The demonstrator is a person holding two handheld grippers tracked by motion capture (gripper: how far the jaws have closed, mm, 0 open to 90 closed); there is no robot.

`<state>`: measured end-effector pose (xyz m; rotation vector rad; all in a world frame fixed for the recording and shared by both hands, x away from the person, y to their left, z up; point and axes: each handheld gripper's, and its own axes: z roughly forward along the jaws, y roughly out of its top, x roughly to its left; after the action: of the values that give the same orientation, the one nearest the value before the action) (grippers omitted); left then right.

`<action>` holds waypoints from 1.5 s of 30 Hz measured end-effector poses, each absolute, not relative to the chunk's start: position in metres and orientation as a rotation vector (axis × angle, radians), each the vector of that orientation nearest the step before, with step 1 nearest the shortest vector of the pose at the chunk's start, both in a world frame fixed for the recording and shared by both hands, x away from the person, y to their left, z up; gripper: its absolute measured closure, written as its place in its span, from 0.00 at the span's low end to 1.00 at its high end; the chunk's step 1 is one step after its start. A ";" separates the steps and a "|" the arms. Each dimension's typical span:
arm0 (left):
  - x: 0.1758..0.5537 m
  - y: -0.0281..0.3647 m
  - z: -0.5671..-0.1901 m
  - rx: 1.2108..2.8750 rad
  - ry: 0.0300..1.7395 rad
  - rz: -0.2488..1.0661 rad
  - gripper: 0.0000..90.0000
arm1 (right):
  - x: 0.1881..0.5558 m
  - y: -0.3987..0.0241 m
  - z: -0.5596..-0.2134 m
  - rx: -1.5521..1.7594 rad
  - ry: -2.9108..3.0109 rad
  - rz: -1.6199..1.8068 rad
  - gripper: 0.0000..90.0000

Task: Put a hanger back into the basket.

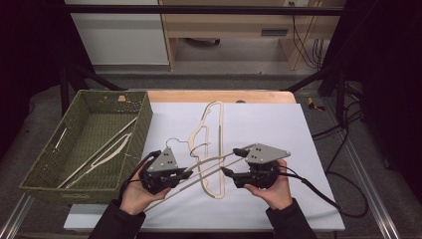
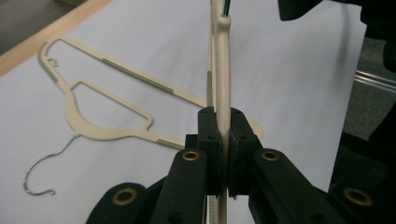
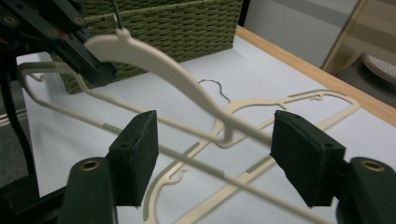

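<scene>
My left gripper (image 1: 187,174) (image 2: 224,140) is shut on a cream plastic hanger (image 1: 215,159) (image 2: 223,88) and holds it off the white sheet (image 1: 268,124), edge-on between the pads. This lifted hanger (image 3: 187,84) reaches over to my right gripper (image 1: 227,172) (image 3: 217,158). That gripper is open; the hanger's thin bars pass between its pads (image 3: 135,154) without touching them. A second cream hanger (image 1: 220,124) (image 2: 107,107) (image 3: 261,163) with a wire hook lies flat on the sheet underneath.
A green woven basket (image 1: 144,119) (image 3: 177,23) stands at the left of the table with another cream hanger (image 1: 99,154) lying in it. The sheet covers most of the wooden tabletop (image 1: 219,95). Cables trail off to the right of the table.
</scene>
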<state>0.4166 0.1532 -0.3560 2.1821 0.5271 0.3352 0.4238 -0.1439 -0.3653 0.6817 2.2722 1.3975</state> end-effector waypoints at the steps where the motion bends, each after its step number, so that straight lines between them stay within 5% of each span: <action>1: 0.416 0.156 -0.354 2.163 0.540 0.349 0.96 | 0.424 -0.148 -0.365 0.701 2.261 1.403 0.34; 7: 0.407 0.172 -0.330 2.092 0.563 0.418 0.96 | 0.428 -0.169 -0.366 0.863 2.169 1.471 0.20; 26: 0.410 0.246 -0.239 1.973 0.604 0.604 0.96 | 0.423 -0.224 -0.380 1.047 2.053 1.480 0.10; 45: 0.455 0.350 -0.255 2.007 0.773 0.738 0.96 | 0.420 -0.234 -0.385 1.071 2.060 1.458 0.09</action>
<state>0.4551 0.3499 -0.2549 2.0074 0.7730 0.7379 0.4204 -0.2335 -0.3853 1.0714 2.0601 1.4584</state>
